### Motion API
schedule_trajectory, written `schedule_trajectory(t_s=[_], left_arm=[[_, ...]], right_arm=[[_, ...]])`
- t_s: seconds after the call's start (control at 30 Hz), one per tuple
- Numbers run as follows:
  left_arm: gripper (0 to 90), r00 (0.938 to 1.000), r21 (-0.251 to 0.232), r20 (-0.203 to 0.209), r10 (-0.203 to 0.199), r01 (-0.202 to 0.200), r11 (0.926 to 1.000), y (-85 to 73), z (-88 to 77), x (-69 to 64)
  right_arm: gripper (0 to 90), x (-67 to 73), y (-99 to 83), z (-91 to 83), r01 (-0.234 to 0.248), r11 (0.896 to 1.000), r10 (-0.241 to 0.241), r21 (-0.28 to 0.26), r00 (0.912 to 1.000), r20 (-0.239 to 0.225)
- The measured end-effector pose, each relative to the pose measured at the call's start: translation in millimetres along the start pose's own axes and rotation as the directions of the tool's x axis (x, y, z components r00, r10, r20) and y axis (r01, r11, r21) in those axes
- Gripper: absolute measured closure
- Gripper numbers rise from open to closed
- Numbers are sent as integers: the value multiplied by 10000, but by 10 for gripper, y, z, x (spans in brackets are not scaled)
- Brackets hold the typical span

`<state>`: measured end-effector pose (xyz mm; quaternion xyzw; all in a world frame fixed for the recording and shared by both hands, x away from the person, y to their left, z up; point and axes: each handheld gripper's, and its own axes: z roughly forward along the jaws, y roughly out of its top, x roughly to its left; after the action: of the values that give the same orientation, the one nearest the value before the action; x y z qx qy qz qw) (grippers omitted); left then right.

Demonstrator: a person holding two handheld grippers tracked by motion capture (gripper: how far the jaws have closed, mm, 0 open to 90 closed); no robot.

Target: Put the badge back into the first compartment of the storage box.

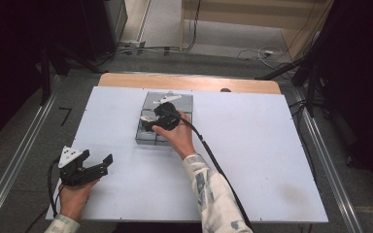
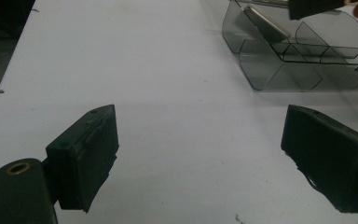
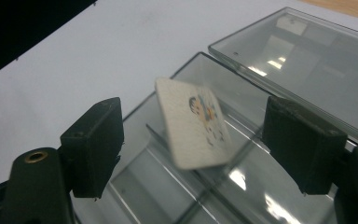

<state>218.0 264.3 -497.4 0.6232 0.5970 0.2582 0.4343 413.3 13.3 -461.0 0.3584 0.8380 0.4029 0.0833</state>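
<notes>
White counter (image 1: 252, 160) carrying a clear compartmented organiser box (image 3: 279, 196), its lid (image 3: 307, 60) lying flat behind it. Right gripper (image 3: 193, 140) hangs over the box, jaws spread; a small printed card (image 3: 193, 123), blurred, sits tilted between them, untouched by either pad. Left gripper (image 2: 200, 154) rests aside, jaws spread and empty. Risk: the tilted card may lodge across a divider rather than lie flat.
</notes>
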Motion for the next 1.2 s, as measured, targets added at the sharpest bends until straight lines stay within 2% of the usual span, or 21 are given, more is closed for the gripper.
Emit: schedule_trajectory(t_s=[0.2, 0.3, 0.67, 0.9, 1.2], left_arm=[[112, 10000, -22, -93, 16, -16, 10000, 2, -6, -2], [112, 9999, 25, -138, 73, -72, 10000, 0, 6, -6], [112, 9994, 143, -301, 148, -144, 9998, -4, 52, -8], [112, 9993, 179, -284, 225, -220, 9996, -3, 63, -20], [112, 9995, 138, -268, 177, -173, 9998, -2, 56, -14]], right_arm=[[195, -177, -168, -311, 210, 9998, -213, 48, 9982, 567], [196, -271, -258, -449, 129, 9999, -132, 38, 9967, 803], [196, -515, -567, -859, -29, 10000, 41, -92, 9922, 1245], [197, -585, -685, -1016, -138, 9993, 185, -358, 9907, 1351], [196, -600, -770, -1078, -107, 9993, 155, -345, 9899, 1409]])
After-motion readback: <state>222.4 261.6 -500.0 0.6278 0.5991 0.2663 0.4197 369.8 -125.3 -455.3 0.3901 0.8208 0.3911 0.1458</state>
